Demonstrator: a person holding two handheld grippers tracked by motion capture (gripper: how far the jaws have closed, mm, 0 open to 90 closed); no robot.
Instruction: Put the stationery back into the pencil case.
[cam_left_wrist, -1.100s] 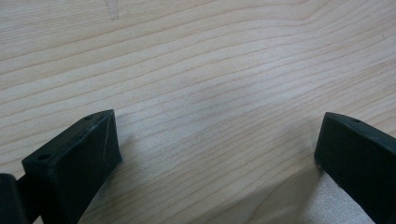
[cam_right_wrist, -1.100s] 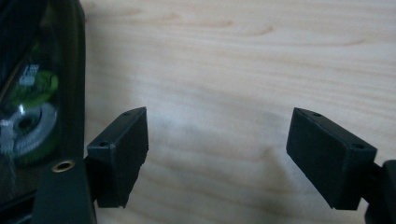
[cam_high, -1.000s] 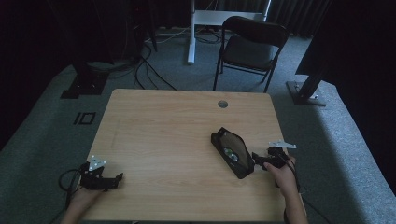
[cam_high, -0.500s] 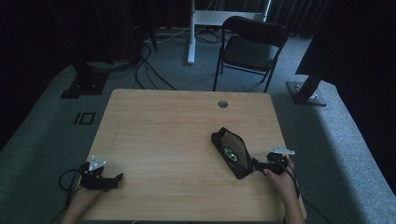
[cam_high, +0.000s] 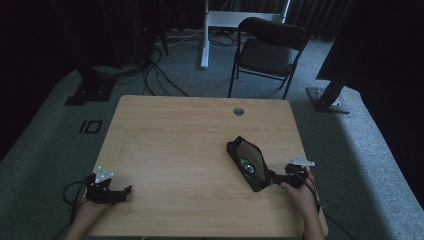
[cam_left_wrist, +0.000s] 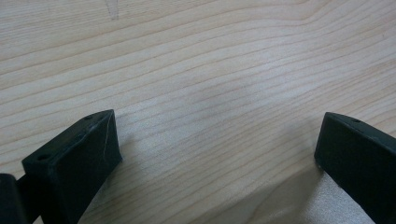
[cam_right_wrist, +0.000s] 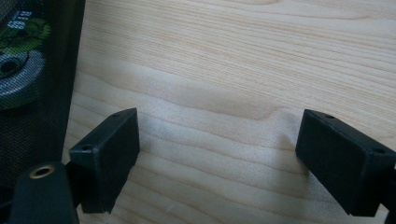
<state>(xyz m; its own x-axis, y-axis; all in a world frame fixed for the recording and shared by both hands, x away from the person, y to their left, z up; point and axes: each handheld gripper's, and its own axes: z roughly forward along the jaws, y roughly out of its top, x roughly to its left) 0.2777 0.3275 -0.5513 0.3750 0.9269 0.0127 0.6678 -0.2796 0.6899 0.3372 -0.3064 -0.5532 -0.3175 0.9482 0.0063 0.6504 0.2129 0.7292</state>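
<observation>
Right hand-held gripper (cam_high: 272, 178) sits at the near right part of the table (cam_high: 190, 150), held by the person's right hand (cam_high: 296, 190); its jaws have just been opening and now stand wide, w/ nothing between them but bare wood, as the right gripper view (cam_right_wrist: 217, 154) shows. Just beside its jaw tips lies the black mesh pouch (cam_high: 247, 162), flat on the table, long axis running diagonally away from the gripper toward the table's middle; a round green-and-grey item shows through the mesh. In the right gripper view the pouch's mesh edge (cam_right_wrist: 42, 74) is at the left, just beyond the left jaw; can't tell if it touches, but it isn't gripped. Grey three-cornered plate on top of this gripper, cable trailing back past the wrist. Left hand-held gripper (cam_high: 122, 192) is at the near left corner, in the person's left hand (cam_high: 90, 210), pointing right along the table, well apart from the pouch. Left gripper view (cam_left_wrist: 217, 154) shows its jaws wide apart too, only wood grain between them. Farther out: a round hole (cam_high: 238, 111) near the table's far edge, a dark folding chair (cam_high: 267, 52) behind the table on grey carpet, cables on the floor at the far left.
</observation>
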